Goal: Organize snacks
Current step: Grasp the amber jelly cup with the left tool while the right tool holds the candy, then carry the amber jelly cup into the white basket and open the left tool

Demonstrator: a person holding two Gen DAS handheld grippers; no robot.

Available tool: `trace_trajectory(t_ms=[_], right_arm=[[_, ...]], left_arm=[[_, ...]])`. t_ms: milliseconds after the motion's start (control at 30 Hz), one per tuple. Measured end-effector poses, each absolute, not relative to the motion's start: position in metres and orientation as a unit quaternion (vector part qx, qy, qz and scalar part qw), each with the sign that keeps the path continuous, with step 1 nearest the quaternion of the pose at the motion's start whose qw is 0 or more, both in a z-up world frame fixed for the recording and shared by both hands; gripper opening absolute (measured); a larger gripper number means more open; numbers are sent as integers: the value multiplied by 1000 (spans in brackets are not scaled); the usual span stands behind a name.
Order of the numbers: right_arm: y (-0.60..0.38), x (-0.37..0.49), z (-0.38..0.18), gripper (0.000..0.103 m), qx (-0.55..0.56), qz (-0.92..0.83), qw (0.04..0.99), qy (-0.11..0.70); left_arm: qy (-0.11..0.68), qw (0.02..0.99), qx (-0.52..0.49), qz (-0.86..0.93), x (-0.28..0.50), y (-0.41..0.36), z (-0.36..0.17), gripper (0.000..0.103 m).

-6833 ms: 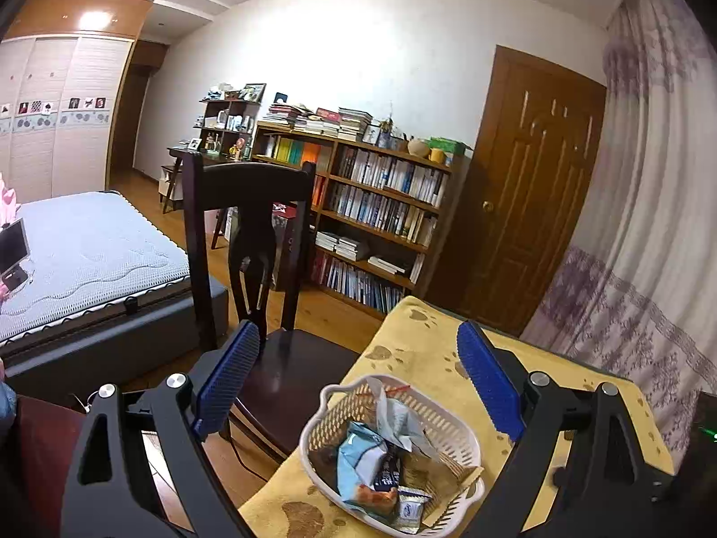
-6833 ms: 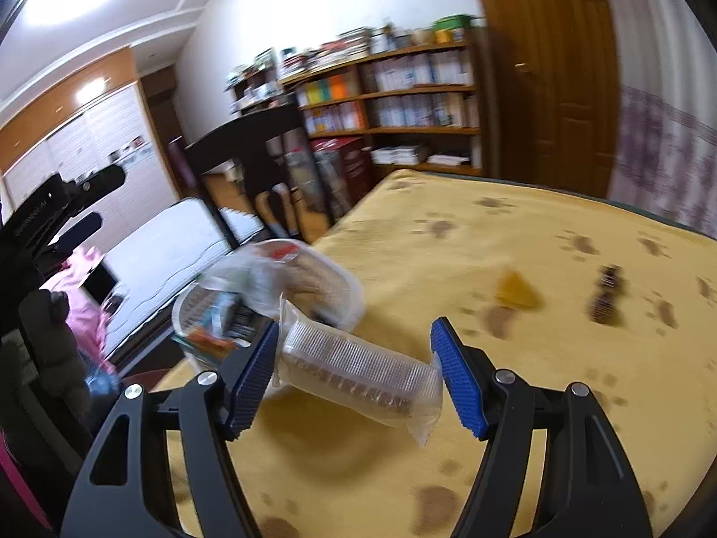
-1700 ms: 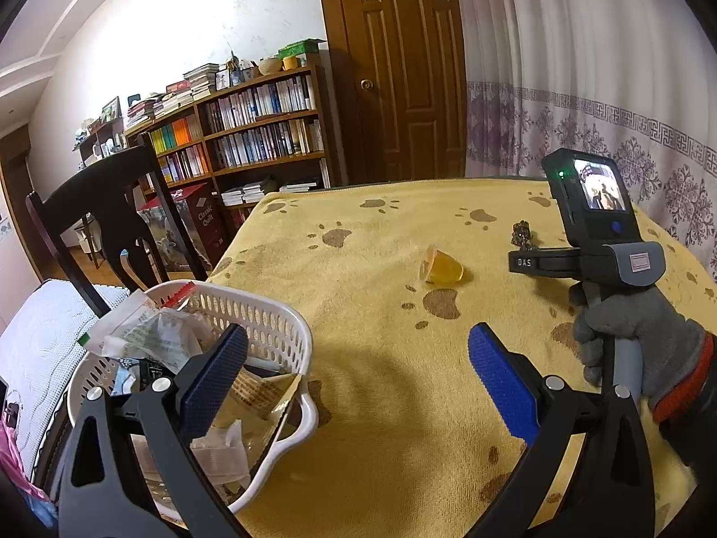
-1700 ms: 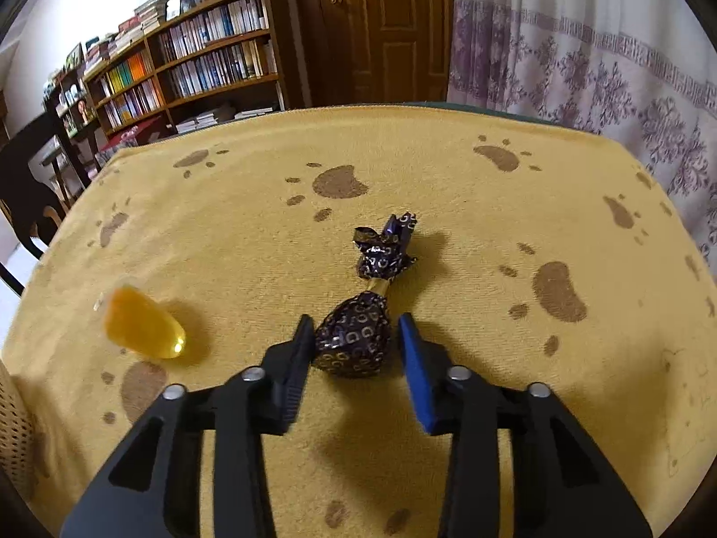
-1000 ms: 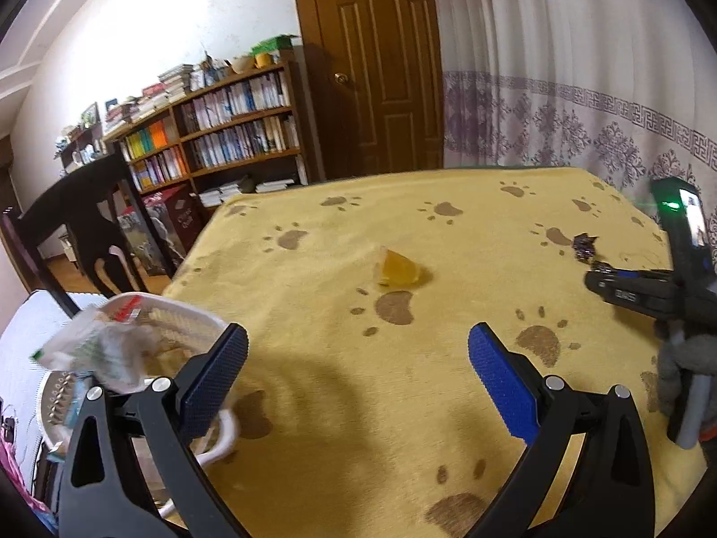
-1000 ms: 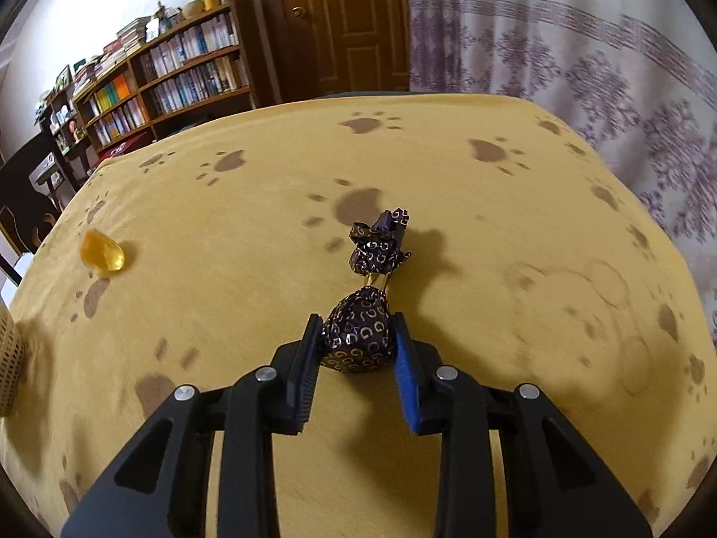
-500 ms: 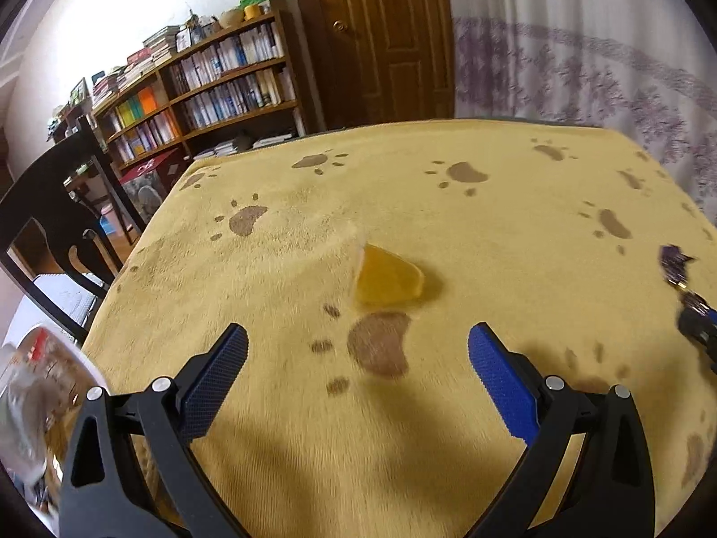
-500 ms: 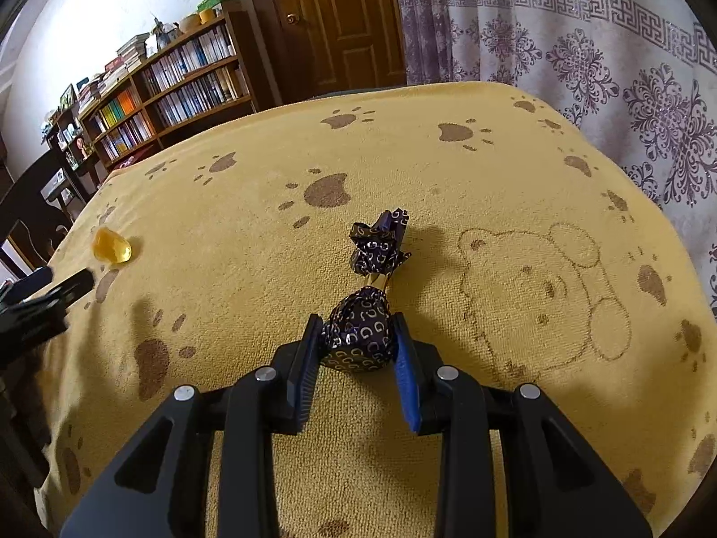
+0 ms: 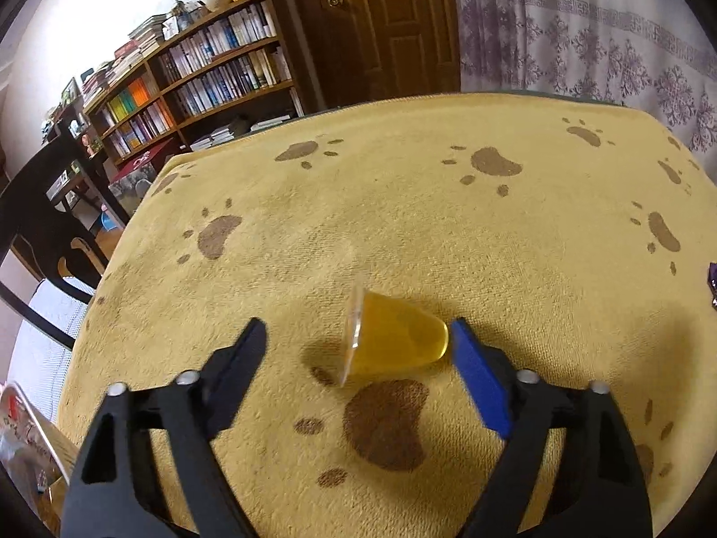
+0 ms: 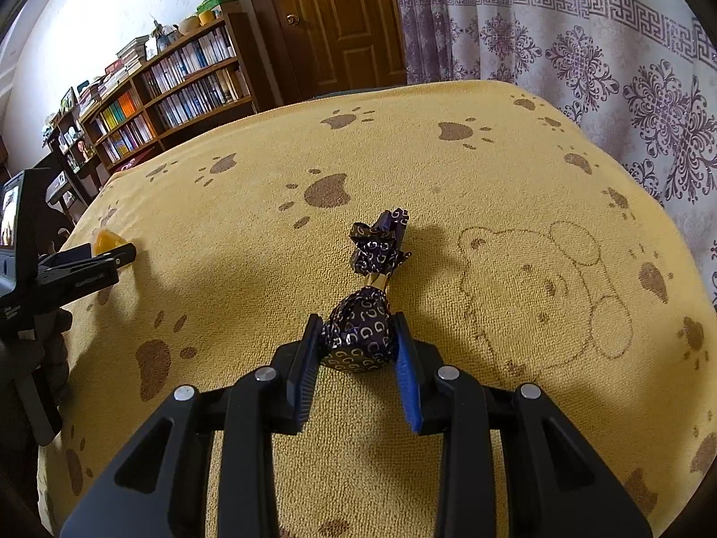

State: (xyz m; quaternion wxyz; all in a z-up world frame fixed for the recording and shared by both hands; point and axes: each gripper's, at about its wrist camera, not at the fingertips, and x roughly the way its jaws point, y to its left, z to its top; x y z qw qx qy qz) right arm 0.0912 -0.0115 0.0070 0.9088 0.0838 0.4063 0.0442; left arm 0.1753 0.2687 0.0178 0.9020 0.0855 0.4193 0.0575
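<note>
- The jelly cup (image 9: 396,345) lies on its side on the yellow surface (image 9: 403,206), lid to the left, between the fingers of our left tool (image 9: 358,345).
- That tool is open: its right finger just touches the cup's narrow end, while its left finger stands apart from the lid. We judge that we straddle the cup so that closing pinches it end to end.
- The candy (image 10: 360,338), in dark foil, sits gripped at its round body by our right tool (image 10: 358,345), twisted tail pointing away. We hold the body, likely because the tail would crumple.
- Both snacks are well apart on the paw-print cloth; we judge both are bound for one container.
- The foil repeats a silver "G" mark; we read no brand. The cup's lid print is too blurred.
</note>
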Motion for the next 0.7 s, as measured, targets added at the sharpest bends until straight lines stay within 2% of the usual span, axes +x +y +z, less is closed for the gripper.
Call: trace_trajectory(t_ms=[167, 700], right_arm=[[-12, 91, 7, 32, 84, 44, 909, 406], [-12, 91, 7, 32, 89, 45, 909, 405]], left_arm=[[411, 908, 84, 28, 172, 261, 18, 47], [382, 923, 51, -4, 127, 257, 35, 45]])
